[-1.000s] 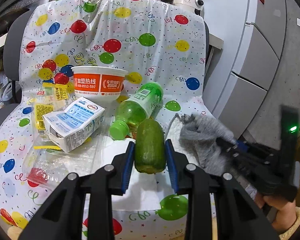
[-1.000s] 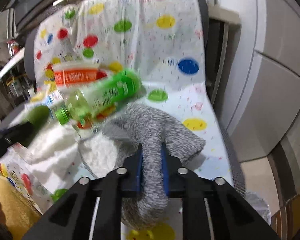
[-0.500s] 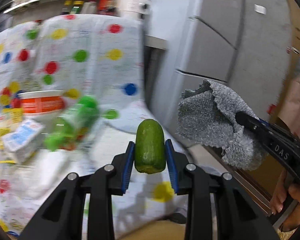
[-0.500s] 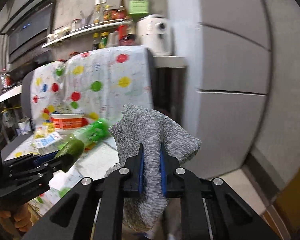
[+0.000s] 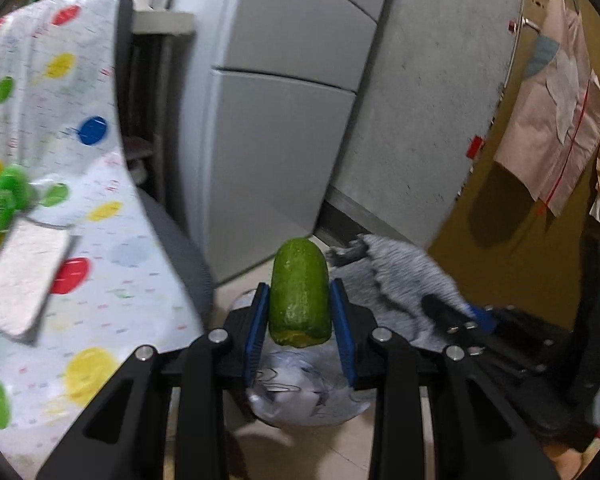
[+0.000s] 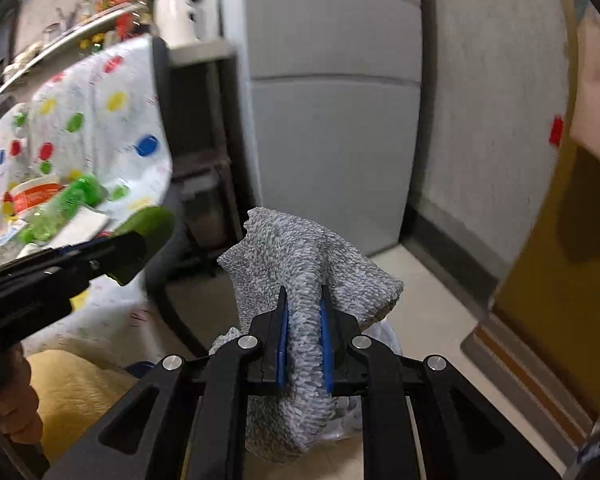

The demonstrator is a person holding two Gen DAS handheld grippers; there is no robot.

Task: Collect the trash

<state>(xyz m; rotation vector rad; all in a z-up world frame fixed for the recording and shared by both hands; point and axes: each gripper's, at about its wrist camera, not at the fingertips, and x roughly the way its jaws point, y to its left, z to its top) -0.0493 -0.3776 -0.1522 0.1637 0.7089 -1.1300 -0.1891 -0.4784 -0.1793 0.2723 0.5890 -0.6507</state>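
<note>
While both loads hang over open floor, you carry two items of differing risk.

Item one: cucumber piece [image 5: 299, 290], in the left gripper [image 5: 299, 320]. Its jaws are closed on the lower sides of the piece, which stands upright between the blue pads [image 5: 256, 322]. Skin smooth, waxy, dark green; form a short cylinder with a domed top and a flat, yellowish cut base. Likely fault: the rounded, slick skin gives the flat pads little bearing, so a sharp swing or a slackened squeeze could let it slide out short of the bag.

Item two: grey cloth [image 6: 304, 280], in the right gripper [image 6: 303, 340]. Its jaws are narrow, pinching one fold, with the rest draping above and below the pads. Texture looped, terry-like, mottled grey and white; soft and shapeless. Likely fault: a loose corner may catch the bag's rim or the other tool, and the cloth may cling to the pads on release.

Receptacle: white plastic bag [image 5: 308, 396], crinkled, thin, on the floor directly below the cucumber piece in the left wrist view. Its mouth is not clearly shown; a limp rim may fold shut under a drop.

Remaining stock: green bottle [image 6: 66, 204] and orange-banded cup [image 6: 36, 194] on the spotted cover [image 6: 100, 128] of the chair, well apart from both grippers.
</note>
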